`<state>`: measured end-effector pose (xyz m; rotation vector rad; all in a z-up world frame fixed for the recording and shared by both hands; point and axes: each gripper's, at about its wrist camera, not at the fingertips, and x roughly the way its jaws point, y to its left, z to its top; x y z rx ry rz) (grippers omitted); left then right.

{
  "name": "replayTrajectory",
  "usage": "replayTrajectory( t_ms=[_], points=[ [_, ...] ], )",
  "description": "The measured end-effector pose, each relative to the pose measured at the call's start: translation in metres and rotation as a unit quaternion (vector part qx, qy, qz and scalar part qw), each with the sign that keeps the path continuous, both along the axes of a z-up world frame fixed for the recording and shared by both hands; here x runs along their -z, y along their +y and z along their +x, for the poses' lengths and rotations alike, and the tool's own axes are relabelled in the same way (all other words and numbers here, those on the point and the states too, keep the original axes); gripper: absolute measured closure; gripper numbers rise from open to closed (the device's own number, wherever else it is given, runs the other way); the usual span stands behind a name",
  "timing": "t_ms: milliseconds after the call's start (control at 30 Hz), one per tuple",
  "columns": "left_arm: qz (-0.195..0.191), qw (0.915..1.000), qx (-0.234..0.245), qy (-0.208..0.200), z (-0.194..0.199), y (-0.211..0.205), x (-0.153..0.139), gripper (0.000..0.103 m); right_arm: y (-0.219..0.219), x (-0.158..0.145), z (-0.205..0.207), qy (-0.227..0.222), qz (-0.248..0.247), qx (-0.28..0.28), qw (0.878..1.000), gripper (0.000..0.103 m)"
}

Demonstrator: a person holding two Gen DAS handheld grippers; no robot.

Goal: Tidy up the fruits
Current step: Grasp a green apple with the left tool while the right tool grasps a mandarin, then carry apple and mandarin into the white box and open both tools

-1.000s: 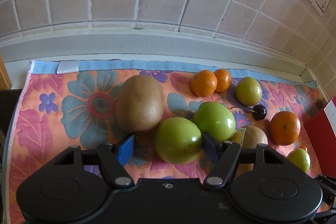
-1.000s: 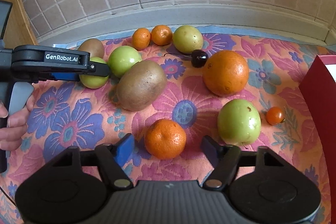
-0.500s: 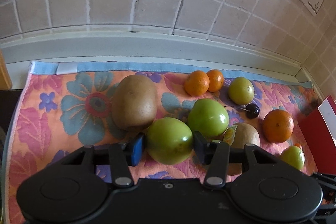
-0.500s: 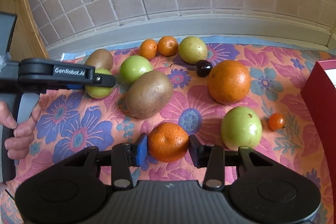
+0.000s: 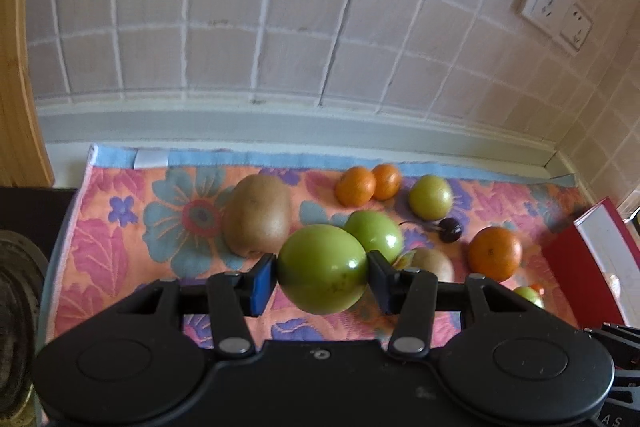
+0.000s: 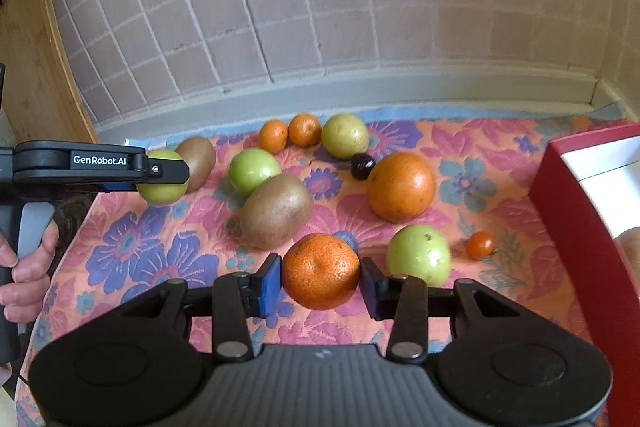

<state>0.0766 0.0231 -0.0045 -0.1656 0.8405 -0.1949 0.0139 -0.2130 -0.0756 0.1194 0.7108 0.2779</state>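
Note:
My left gripper (image 5: pixel 322 277) is shut on a green apple (image 5: pixel 322 269) and holds it above the floral cloth (image 5: pixel 120 227); it also shows in the right wrist view (image 6: pixel 162 177). My right gripper (image 6: pixel 320 279) is shut on a mandarin (image 6: pixel 320 271), lifted a little off the cloth. On the cloth lie a second green apple (image 6: pixel 254 171), two kiwis (image 6: pixel 276 211) (image 6: pixel 198 161), two small mandarins (image 6: pixel 288 133), a yellow-green fruit (image 6: pixel 345 135), a dark cherry (image 6: pixel 362 166), a big orange (image 6: pixel 400 187), another green apple (image 6: pixel 418 255) and a cherry tomato (image 6: pixel 480 245).
A red box (image 6: pixel 588 227) with a white inside stands at the right edge of the cloth. A tiled wall (image 6: pixel 320 27) with a ledge runs behind. A wooden board (image 6: pixel 28 67) leans at the left. A person's hand (image 6: pixel 24 267) holds the left gripper's handle.
Both grippers closed on their fruit, the left on the green apple and the right on the mandarin, and both have risen off the cloth.

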Motion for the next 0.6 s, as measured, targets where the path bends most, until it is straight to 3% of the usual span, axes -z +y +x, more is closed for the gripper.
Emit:
replayTrajectory(
  t_ms=[167, 600],
  points=[
    [0.011, 0.9999, 0.004, -0.007, -0.009, -0.015, -0.022, 0.044, -0.017, -0.021, -0.015, -0.032, 0.001, 0.019, 0.999, 0.059],
    [-0.010, 0.9983, 0.044, -0.036, -0.011, -0.069, -0.061, 0.044, -0.092, -0.062, -0.044, -0.072, -0.004, 0.089, 0.993, 0.059]
  ],
)
